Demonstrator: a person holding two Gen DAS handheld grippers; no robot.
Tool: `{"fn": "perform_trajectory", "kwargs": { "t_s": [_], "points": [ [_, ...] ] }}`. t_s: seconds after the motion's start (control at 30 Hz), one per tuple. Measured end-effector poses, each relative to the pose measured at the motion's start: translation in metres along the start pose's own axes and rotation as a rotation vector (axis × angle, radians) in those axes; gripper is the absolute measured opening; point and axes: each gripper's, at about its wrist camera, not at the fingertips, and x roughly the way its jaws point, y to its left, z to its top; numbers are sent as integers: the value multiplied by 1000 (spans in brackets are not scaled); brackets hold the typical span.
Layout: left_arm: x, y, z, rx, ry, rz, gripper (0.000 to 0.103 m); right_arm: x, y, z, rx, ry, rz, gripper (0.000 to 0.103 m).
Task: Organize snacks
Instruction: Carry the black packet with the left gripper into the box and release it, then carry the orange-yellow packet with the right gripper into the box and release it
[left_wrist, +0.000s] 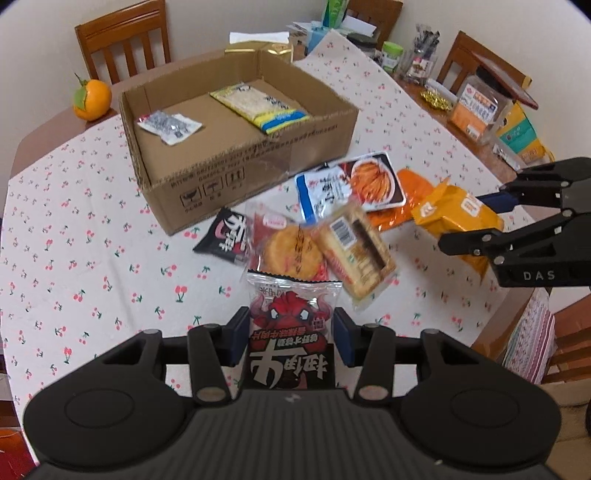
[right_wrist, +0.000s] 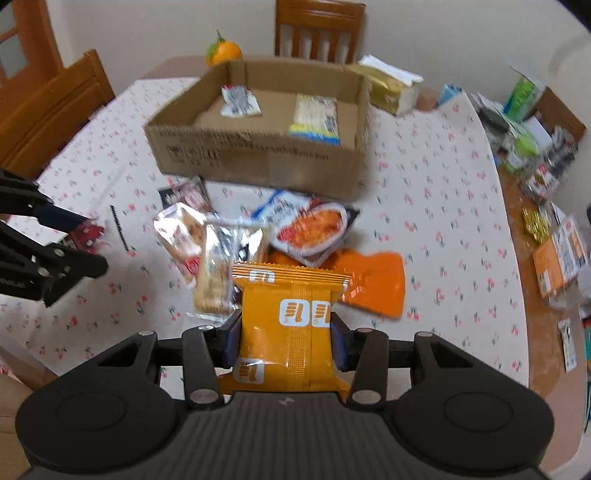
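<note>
Left gripper (left_wrist: 291, 338) was clamped across a red-and-black snack pouch (left_wrist: 291, 332), and the right gripper (right_wrist: 286, 338) across an orange snack packet (right_wrist: 291, 325), both held above the loose snacks on the bench (left_wrist: 74, 240). Such packets were judged light, soft and crushable, best pinched across the flat middle. Beyond stood the cardboard box (left_wrist: 258, 162), holding a small silver sachet (left_wrist: 170, 125) on its left and a yellow-and-blue packet (left_wrist: 258, 105) on its right.

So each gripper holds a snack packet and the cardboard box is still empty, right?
Not quite. The left gripper does hold the red-and-black packet and the right gripper the orange packet, but the cardboard box already contains two packets, as both wrist views show.
</note>
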Motion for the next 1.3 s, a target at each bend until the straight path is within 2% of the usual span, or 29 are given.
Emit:
{"fn": "perform_trajectory", "kwargs": {
  "t_s": [0.23, 0.5, 0.83, 1.0, 1.13, 1.17, 1.2, 1.23, 1.3],
  "points": [
    [-15, -2, 25, -43, -59, 11, 46, -9, 0, 31, -82, -56, 60, 52],
    [-18, 6, 71, -69, -147, 73, 46, -2, -11, 60, -151, -94, 102, 52],
    [20, 44, 143, -149, -191, 157, 46, 10, -30, 88, -184, -125, 127, 52],
    [44, 61, 161, -190, -193, 186, 47, 14, -40, 96, -169, -130, 126, 52],
    [57, 73, 162, -240, -194, 215, 49, 17, -46, 100, -154, -128, 125, 52],
    [59, 75, 162, -250, -198, 220, 60, 18, -47, 101, -150, -127, 125, 52],
    [60, 78, 160, -261, -202, 229, 80, 18, -48, 101, -148, -126, 124, 52],
    [61, 79, 158, -277, -210, 249, 88, 19, -48, 102, -147, -125, 124, 52],
    [57, 79, 152, -282, -230, 281, 90, 20, -48, 103, -144, -123, 124, 52]
  ]
}}
